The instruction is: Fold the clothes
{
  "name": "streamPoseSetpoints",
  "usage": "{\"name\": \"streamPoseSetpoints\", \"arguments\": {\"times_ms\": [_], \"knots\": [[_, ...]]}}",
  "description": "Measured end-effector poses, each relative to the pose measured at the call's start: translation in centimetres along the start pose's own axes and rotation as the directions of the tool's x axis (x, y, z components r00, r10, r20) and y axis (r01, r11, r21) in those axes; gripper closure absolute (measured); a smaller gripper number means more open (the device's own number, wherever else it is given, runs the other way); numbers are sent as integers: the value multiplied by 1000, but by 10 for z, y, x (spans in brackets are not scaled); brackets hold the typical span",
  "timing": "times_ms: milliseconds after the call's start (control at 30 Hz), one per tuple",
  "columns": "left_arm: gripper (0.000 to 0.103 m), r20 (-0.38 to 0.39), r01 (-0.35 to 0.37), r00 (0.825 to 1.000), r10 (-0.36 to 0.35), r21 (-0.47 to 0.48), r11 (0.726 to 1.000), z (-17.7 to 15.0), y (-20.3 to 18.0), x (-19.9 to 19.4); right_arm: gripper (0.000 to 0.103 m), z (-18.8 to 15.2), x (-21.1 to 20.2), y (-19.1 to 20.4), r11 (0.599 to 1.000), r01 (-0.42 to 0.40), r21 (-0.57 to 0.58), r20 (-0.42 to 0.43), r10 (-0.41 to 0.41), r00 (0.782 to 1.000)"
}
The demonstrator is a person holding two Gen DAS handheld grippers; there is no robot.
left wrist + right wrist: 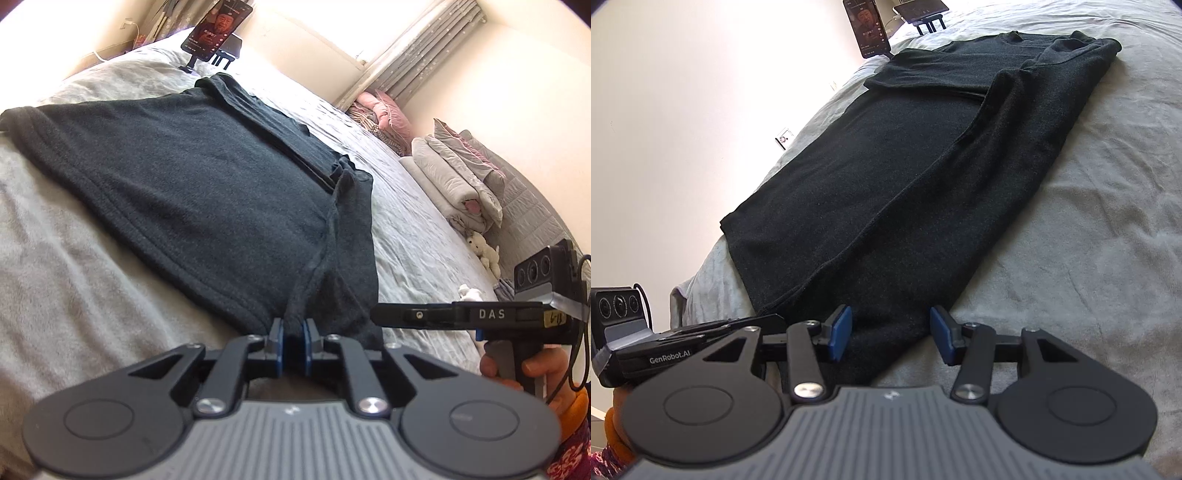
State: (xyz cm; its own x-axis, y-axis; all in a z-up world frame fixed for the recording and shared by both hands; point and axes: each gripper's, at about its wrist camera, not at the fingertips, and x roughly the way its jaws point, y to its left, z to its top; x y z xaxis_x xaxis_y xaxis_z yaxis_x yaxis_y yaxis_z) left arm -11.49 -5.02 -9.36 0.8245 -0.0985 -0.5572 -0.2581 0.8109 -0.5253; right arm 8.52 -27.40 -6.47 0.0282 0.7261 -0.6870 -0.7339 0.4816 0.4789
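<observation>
Where the dark knit garment lies spread lengthwise on the bed, its fabric looks soft and faintly fuzzy, charcoal in colour, with a stitched hem running along the near edge and a ridge of cloth where one side has been folded over the body. A sleeve lies doubled along the far side, giving the whole a long, roughly rectangular shape that narrows toward the near end.

At that near end the left gripper has its blue-padded fingers drawn close together, pinching a gathered ridge of the knit between them. The right gripper, just beside it, stands with its blue pads spread apart, straddling the near corner of the cloth without pressing on it. Both tools are matte black with hinged linkages, round silver screws and a ribbed grey body. A hand grips the right tool's handle, an orange cuff and a patterned red sleeve showing below it.

Under the garment stretches a pale grey bedspread, plush and lightly rumpled. Beyond the garment's far end a phone stands on a black holder, screen lit. Along the wall sit folded quilts in grey and pink, a small white plush toy, and pleated grey curtains by a bright window.
</observation>
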Motion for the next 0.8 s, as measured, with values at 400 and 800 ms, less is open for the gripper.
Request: {"name": "streamPoseSetpoints", "arguments": {"times_ms": [400,800], "knots": [[67,-41,75,997,-71,125,989,11,-29,36,52,26,30,-7,991,113,-67,110,-105,988],[59,99,-116,989,108,84,990,89,26,11,52,66,41,-8,996,53,-65,117,-45,992]]}}
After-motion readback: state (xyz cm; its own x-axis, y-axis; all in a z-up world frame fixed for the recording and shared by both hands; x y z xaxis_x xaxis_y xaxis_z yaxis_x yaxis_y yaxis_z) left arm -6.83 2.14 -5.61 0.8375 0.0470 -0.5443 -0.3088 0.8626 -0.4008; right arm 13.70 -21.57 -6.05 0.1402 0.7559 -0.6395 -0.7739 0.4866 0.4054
